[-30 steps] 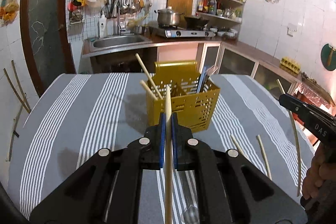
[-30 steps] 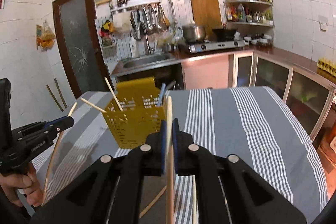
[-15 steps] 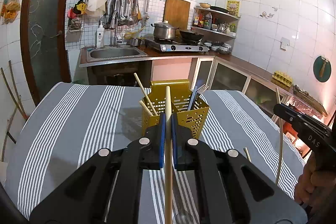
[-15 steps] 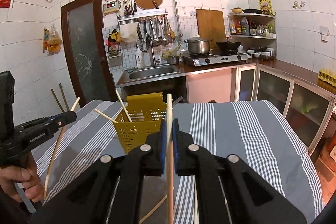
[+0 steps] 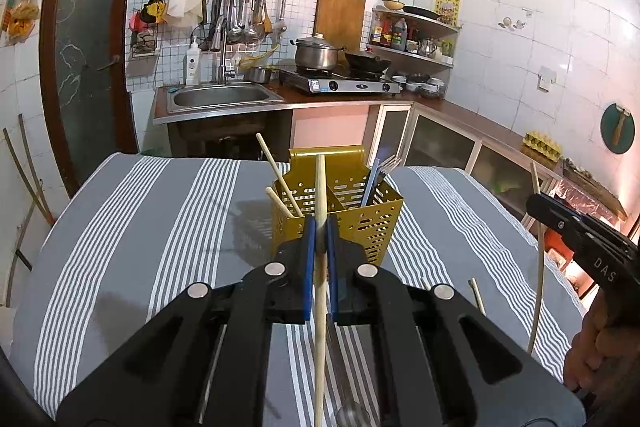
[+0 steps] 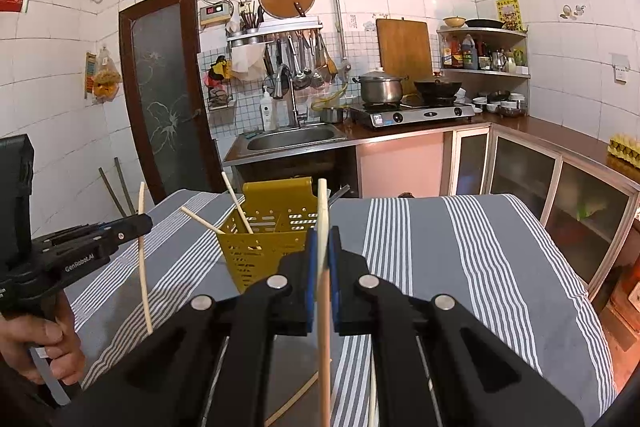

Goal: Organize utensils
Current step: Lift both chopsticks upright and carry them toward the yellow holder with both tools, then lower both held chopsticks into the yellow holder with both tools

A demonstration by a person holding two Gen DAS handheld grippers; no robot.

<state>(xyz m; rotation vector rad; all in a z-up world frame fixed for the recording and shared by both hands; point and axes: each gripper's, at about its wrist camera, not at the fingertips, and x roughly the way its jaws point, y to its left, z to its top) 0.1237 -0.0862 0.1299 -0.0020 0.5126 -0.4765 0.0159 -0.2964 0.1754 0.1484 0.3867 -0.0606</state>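
While the left gripper (image 5: 319, 227) held its fingers closed on an upright wooden chopstick (image 5: 319, 267), the right gripper (image 6: 323, 239) clamped a second chopstick (image 6: 324, 307) the same way. Both hovered above the striped bench (image 5: 160, 227), just short of the yellow utensil basket (image 5: 372, 223), which held two chopsticks and some cutlery.

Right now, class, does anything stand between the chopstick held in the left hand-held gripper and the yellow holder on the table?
Nothing visible does. The left hand-held gripper holds its chopstick upright just short of the yellow holder; only striped tablecloth lies between.
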